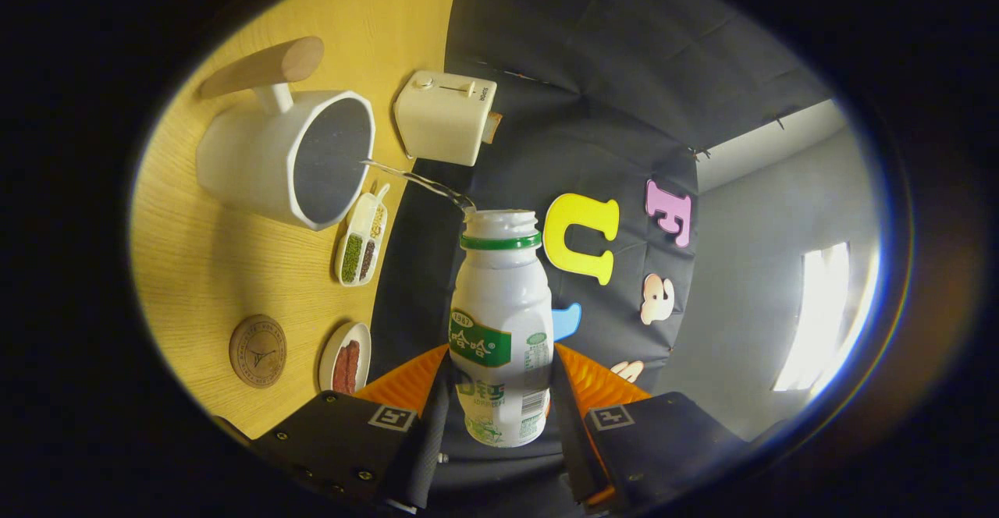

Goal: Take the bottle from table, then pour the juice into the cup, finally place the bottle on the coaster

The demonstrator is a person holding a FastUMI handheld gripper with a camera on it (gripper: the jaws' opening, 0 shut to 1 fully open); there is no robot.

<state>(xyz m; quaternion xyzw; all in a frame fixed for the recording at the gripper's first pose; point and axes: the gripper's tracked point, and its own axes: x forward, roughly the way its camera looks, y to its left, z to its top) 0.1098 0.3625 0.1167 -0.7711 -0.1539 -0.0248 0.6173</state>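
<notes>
White plastic, with a green ring under its open mouth: one bottle (501,323) sits clamped between the two fingers of the gripper (499,401), both pressing on its lower sides. The view is rolled sideways, so the table stands up like a wall beside the bottle. One thin clear stream (417,181) runs from the bottle's mouth into one white cup (285,155), an angular mug with a wooden handle and a dark inside. One round wooden coaster (257,351) lies bare on the table, apart from the cup and level with the fingers. Beyond the cup stands one cream toaster (443,116). One narrow divided tray (361,239) of beans lies just beside the cup, and one small oval dish (344,360) with something reddish lies near the coaster. The table (211,268) is light wood with a fine grain. Behind it hangs black cloth, then a grey wall (749,284) with one bright window (823,315).
</notes>
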